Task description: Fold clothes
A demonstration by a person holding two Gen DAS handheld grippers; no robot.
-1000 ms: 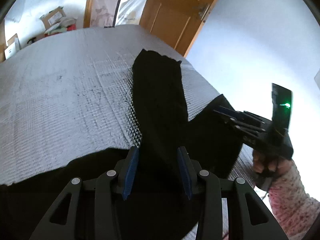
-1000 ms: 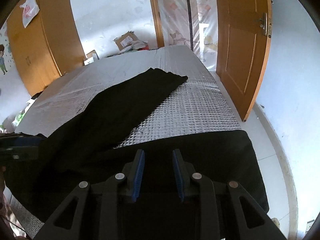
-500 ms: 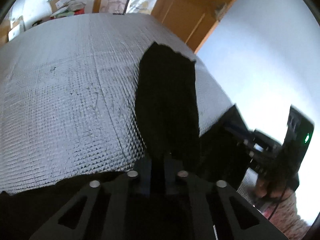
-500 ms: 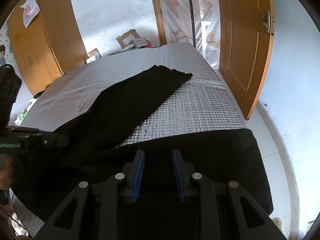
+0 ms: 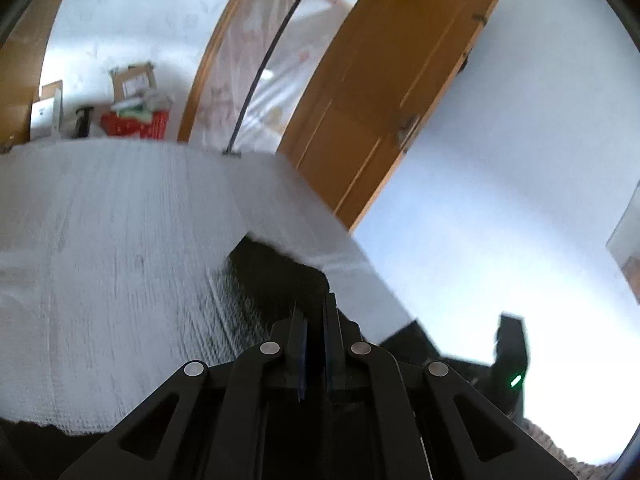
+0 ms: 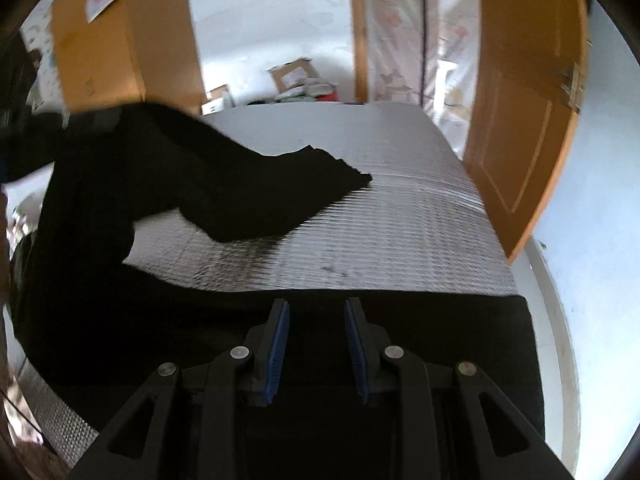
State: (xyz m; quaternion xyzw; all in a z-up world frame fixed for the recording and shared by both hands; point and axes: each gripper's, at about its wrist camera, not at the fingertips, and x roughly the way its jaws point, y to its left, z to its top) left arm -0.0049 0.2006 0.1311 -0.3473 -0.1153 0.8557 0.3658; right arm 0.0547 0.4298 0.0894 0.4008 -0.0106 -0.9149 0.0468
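Note:
A black garment (image 6: 248, 196) lies on a silver quilted table (image 6: 400, 220). One long part is lifted off the surface at the left, and its far end rests on the table. My left gripper (image 5: 314, 316) is shut on the black garment (image 5: 276, 276) and holds it raised. My right gripper (image 6: 316, 312) is open, its jaws apart over the garment's near edge (image 6: 400, 320) at the table's front. The right gripper also shows in the left wrist view (image 5: 512, 356) at the lower right.
An orange wooden door (image 6: 520, 120) stands open at the right, beside a plastic-covered doorway (image 6: 400, 40). Cardboard boxes and a red basket (image 5: 134, 120) sit past the table's far edge. A wooden wardrobe (image 6: 120, 48) stands at the back left.
My left gripper has shut on the garment and lifted it up and back, so one part now hangs above the table. My right gripper stays open at the front edge.

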